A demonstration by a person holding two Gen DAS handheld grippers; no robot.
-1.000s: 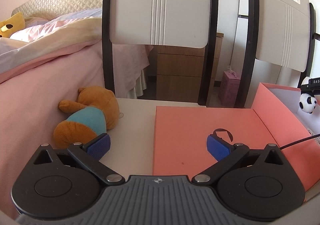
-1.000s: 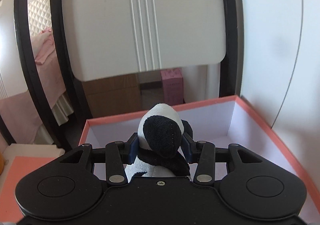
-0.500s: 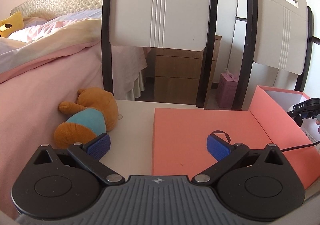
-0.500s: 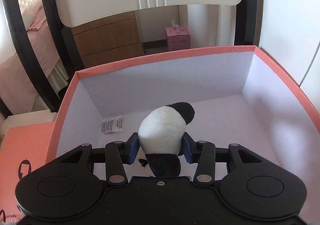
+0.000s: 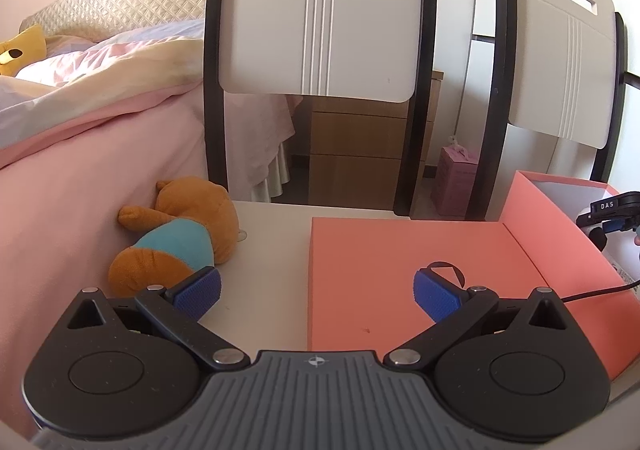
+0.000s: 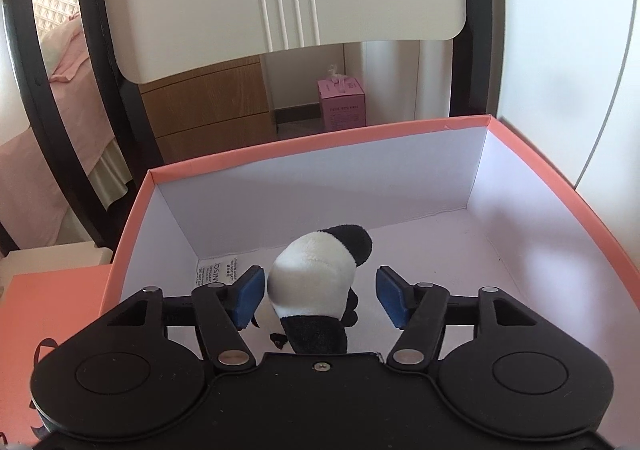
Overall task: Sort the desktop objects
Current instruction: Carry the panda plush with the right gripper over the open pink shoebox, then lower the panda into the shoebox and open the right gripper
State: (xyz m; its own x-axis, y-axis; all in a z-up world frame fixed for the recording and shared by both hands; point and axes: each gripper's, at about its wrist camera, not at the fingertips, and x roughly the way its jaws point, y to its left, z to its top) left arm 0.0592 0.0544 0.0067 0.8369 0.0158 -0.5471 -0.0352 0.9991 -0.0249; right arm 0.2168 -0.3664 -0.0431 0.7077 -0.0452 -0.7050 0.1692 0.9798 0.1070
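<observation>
In the right wrist view a black and white panda plush (image 6: 320, 286) lies on the white floor of an open salmon box (image 6: 320, 142). My right gripper (image 6: 320, 296) hangs over the box, open, its blue pads apart from the panda on both sides. In the left wrist view my left gripper (image 5: 318, 292) is open and empty above the white table. A brown bear plush in a teal shirt (image 5: 176, 238) lies just beyond its left pad. The salmon box lid (image 5: 420, 246) lies flat under its right pad. The right gripper (image 5: 612, 210) shows at the far right.
Two white chairs with black frames (image 5: 320, 18) stand behind the table. A pink bed (image 5: 80, 138) lies to the left. A wooden drawer unit (image 5: 360, 138) and a small pink box (image 5: 456, 178) sit on the floor behind. A paper label (image 6: 218, 270) lies in the box.
My right gripper lowered the panda into the box, then opened and let it go. The left gripper stayed open and nearly still.
</observation>
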